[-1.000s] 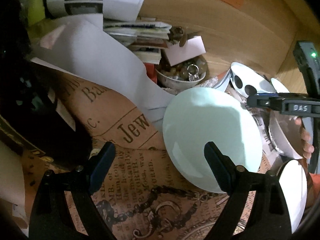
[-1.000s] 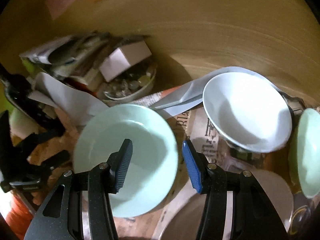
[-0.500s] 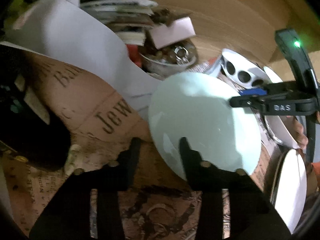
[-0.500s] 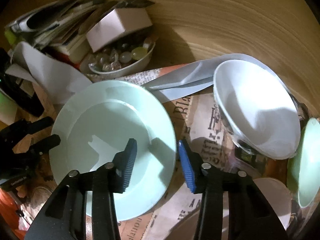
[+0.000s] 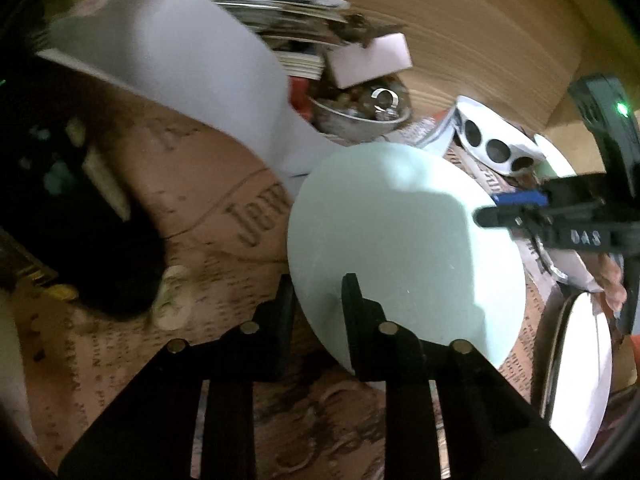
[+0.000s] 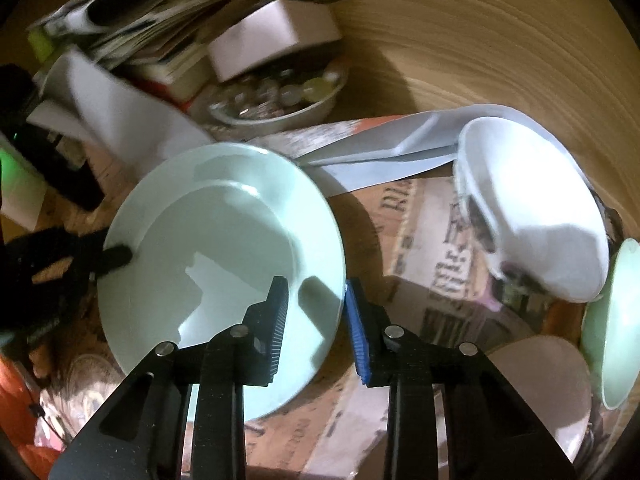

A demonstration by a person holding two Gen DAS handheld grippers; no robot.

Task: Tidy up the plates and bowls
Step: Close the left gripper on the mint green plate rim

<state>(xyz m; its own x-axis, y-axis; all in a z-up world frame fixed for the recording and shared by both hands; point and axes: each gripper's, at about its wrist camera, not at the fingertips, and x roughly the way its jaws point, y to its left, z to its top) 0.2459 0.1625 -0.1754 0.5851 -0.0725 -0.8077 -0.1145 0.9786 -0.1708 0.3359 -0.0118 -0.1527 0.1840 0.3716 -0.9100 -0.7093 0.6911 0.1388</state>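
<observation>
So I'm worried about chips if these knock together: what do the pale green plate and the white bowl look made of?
The pale green plate looks like glazed ceramic: smooth, glossy, with bright highlights along its rim. Melamine can't be ruled out. The white bowl looks the same, a shiny, evenly white glaze, though it is blurred.

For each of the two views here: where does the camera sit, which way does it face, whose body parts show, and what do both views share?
Left wrist: sits on the left gripper, facing down over its fingers at the pale green plate; the right gripper enters from the right.
Right wrist: sits on the right gripper, facing down at the same plate and a white bowl.
Shared: the green plate, one gripper straddling each opposite rim.
</observation>
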